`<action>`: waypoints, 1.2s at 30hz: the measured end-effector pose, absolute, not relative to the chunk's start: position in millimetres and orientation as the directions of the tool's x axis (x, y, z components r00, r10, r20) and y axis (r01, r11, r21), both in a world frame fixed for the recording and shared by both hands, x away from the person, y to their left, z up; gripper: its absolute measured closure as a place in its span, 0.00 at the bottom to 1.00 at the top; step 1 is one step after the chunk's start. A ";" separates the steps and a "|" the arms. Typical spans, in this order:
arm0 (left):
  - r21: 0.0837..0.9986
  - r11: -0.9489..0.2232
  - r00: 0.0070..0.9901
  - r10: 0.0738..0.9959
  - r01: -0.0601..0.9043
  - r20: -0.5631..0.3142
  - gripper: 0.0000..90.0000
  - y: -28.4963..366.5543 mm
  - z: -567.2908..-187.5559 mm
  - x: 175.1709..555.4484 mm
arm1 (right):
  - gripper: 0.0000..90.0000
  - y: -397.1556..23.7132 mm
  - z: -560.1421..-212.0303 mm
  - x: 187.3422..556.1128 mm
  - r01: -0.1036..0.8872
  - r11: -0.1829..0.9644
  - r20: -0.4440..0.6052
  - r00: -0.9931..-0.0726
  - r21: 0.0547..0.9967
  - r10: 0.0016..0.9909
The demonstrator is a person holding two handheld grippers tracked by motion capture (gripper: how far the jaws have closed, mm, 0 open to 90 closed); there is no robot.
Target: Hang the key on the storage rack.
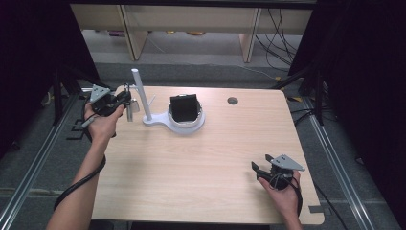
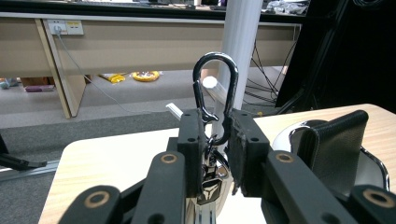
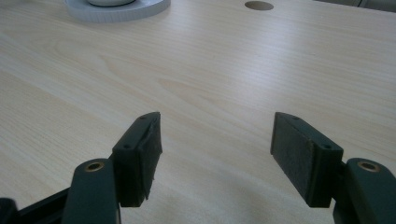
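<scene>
**Left gripper view: carabiner clamped, hook not yet made**

Left hand-held gripper (image 2: pixel 215 154) pinches a black carabiner (image 2: pixel 215 95) with keys hanging below, right beside the white stand (image 1: pixel 141 96) at the tabletop's (image 1: pixel 201 163) far left. Nothing hangs on the stand yet, so hanging looks like what's left. Right hand-held gripper (image 3: pixel 215 156) idles near, jaws spread, empty.

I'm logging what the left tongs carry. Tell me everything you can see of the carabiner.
The carabiner is a black, glossy, seemingly metal clip with a rounded loop on top and a narrower lower end. It stands upright, pinched at that lower end between the jaws of the left tongs, with shiny metal keyring parts hanging below. It is held above the table's far left corner, just before the white post. Whether it touches the post is unclear.
</scene>
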State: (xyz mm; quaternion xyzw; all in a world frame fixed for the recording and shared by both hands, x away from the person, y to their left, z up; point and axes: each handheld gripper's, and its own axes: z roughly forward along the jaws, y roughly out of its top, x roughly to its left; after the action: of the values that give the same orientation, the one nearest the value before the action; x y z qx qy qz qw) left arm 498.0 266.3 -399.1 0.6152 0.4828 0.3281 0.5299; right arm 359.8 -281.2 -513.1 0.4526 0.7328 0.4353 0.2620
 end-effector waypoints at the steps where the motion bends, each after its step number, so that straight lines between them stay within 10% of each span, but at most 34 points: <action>1: 0.968 0.027 0.319 0.941 0.250 -0.109 0.84 266.0 -399.8 498.4 | 0.39 -281.2 -513.1 359.7 0.436 0.211 0.010 -0.453 0.875 0.892; 29: 0.961 0.017 0.322 0.941 0.275 -0.109 0.83 258.1 -411.6 507.6 | 0.39 -281.0 -513.0 359.5 0.436 0.209 0.013 -0.453 0.876 0.891; 36: 0.972 0.003 0.334 0.939 0.237 -0.085 0.69 257.7 -409.6 502.1 | 0.39 -281.1 -513.0 359.6 0.435 0.211 0.011 -0.453 0.875 0.891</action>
State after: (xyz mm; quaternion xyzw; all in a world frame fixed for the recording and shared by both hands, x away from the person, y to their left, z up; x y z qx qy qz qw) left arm 502.1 257.7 -409.6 0.6230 0.4717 0.3321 0.5283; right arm 359.6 -281.1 -513.0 0.4528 0.7326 0.4356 0.2617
